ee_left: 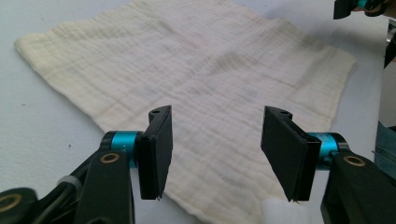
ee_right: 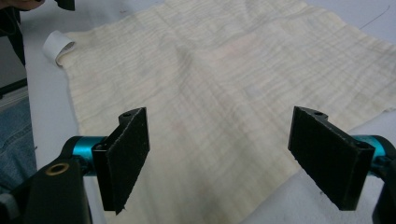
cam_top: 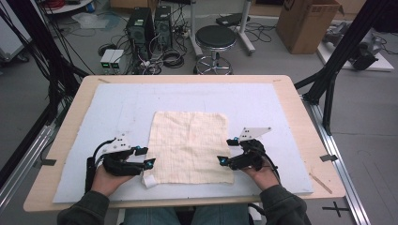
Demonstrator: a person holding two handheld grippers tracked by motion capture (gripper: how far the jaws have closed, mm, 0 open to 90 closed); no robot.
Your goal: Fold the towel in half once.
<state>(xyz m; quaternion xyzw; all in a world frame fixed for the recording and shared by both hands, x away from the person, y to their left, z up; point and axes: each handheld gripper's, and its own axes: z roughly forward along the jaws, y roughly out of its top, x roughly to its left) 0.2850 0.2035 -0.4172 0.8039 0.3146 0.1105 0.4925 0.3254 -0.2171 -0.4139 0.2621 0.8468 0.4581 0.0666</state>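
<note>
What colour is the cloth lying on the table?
Pale cream cloth with a fine crinkled weave, clearest in the left gripper view.

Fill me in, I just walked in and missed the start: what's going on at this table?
A person sits at the table with a gripper in each hand, working on a cream cloth spread flat on a pale blue mat. The left gripper is at the cloth's near left corner, the right gripper at its right edge. Both have their jaws open, with nothing gripped. A white tag curls out at the near left corner.

Cloth [cam_top: 190,146] flat on mat [cam_top: 117,108], left gripper [cam_top: 146,157] left, right gripper [cam_top: 226,151] right
</note>
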